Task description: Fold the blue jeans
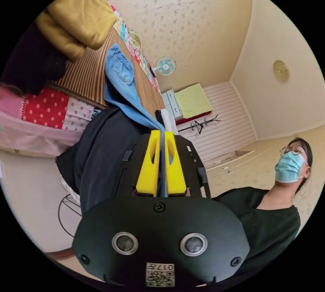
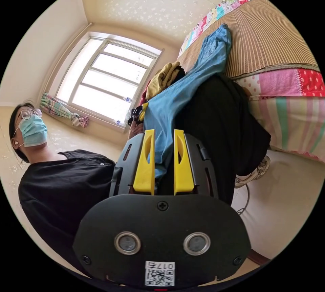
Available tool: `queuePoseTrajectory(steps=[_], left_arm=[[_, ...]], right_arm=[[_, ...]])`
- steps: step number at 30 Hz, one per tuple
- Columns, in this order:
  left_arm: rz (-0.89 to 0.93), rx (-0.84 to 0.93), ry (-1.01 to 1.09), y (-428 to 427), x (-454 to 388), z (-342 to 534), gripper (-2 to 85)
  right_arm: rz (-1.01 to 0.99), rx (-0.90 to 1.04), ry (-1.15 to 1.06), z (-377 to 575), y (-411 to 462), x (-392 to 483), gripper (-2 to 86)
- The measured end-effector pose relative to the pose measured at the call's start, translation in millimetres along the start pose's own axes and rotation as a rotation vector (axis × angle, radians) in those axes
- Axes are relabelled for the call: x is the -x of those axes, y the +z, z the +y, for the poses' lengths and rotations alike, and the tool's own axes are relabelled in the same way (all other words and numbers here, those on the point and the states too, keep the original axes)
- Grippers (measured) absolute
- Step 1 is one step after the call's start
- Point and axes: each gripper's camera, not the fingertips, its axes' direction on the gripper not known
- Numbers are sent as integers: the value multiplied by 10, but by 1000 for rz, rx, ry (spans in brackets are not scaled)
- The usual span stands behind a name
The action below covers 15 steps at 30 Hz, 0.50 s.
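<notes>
The blue jeans [image 1: 119,72] are stretched off the bed: the end with the back pocket lies on the striped brown mat [image 1: 86,75] near the bed's edge, and the rest runs out over that edge into the air, past the person's dark trousers [image 1: 101,156].

In the left gripper view the left hand-held gripper [image 1: 161,136] has its yellow jaws pressed nearly together, pinching a thin fold of the denim that passes between them. In the right gripper view the jeans [image 2: 189,82] spread wider, from the mat [image 2: 267,41] down to the right hand-held gripper [image 2: 163,134]; its jaws stand a little apart with a bunch of denim between them, but whether both press on it I cannot tell.

A mustard-yellow garment [image 1: 79,18] and a dark one [image 1: 32,62] are heaped on the mat farther along the bed. Patchwork bedding with red polka dots [image 1: 49,107] hangs over the bed's side. The person [image 1: 271,217], in a black top, stands beside the bed.
</notes>
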Motion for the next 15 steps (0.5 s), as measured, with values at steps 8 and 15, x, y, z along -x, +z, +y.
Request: queuePoseTrajectory(steps=[8, 15], left_arm=[[-6, -67, -84, -545, 244, -128, -5], [84, -113, -183, -884, 587, -186, -5]], right_arm=[[19, 36, -2, -306, 517, 65, 123], [26, 74, 30, -721, 1070, 67, 161]])
